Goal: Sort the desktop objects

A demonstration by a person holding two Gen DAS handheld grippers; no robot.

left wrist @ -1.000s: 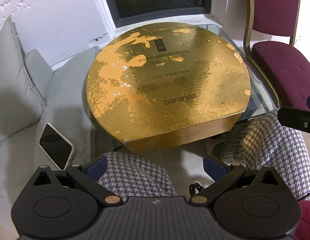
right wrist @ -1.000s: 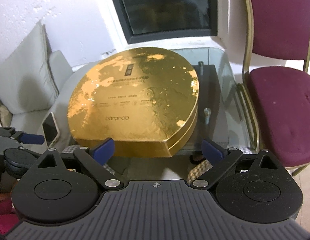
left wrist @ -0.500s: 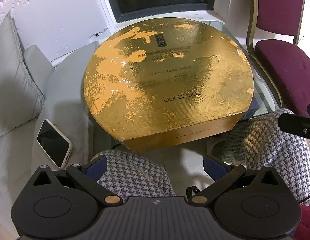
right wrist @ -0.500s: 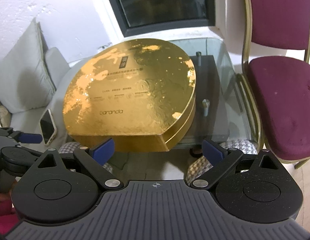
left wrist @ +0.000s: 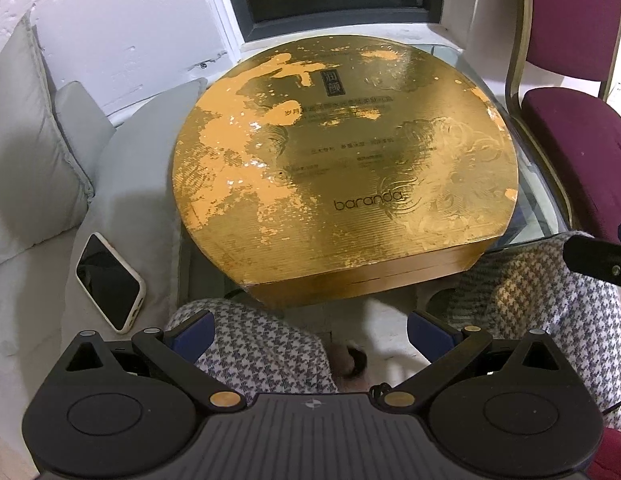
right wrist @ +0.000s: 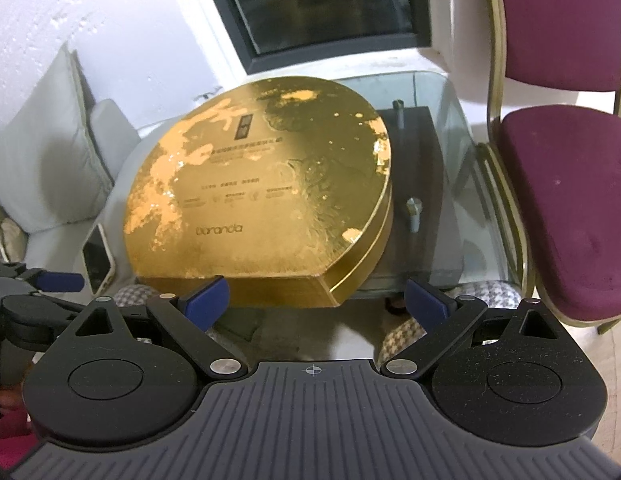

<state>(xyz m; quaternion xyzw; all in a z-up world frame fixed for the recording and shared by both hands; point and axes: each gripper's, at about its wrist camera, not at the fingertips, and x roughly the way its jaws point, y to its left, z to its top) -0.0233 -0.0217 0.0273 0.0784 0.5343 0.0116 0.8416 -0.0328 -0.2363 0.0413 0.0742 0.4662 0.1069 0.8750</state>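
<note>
**Both tools released, gold box untouched ahead of you**

Your left tool [left wrist: 306, 332] hangs spread wide with nothing between its blue pads, and your right tool [right wrist: 316, 300] is equally released and empty. Both hover over your knees in houndstooth trousers [left wrist: 262, 344], short of the glass tabletop [right wrist: 450, 128].

The gold Baranda gift box [left wrist: 342, 176] lies flat on the tabletop straight ahead of both tools, its straight edge facing you and its lid closed. It covers most of the glass; in the right wrist view its near edge appears to reach or overhang the front rim.

What could go wrong from here, as I judge it:

- The box looks far wider than either tool's spread. If you try to clamp across it, the pads will likely slip off the glossy foil. Gripping only the lid's thin lip may lift the lid and leave the base behind.
- Push it from one side alone and it may slide on the smooth glass toward the far side of the left tool, where the grey cushions [left wrist: 26, 152] sit, or toward the maroon chair [right wrist: 562, 184] beyond the right tool.
- A smartphone [left wrist: 110, 282] lies on the white sofa seat just outside the left tool's left finger; a low swing there could knock it.
- The right tool's tip [left wrist: 594, 256] is already close at the left camera's right edge, so closing in together risks a clash.
</note>
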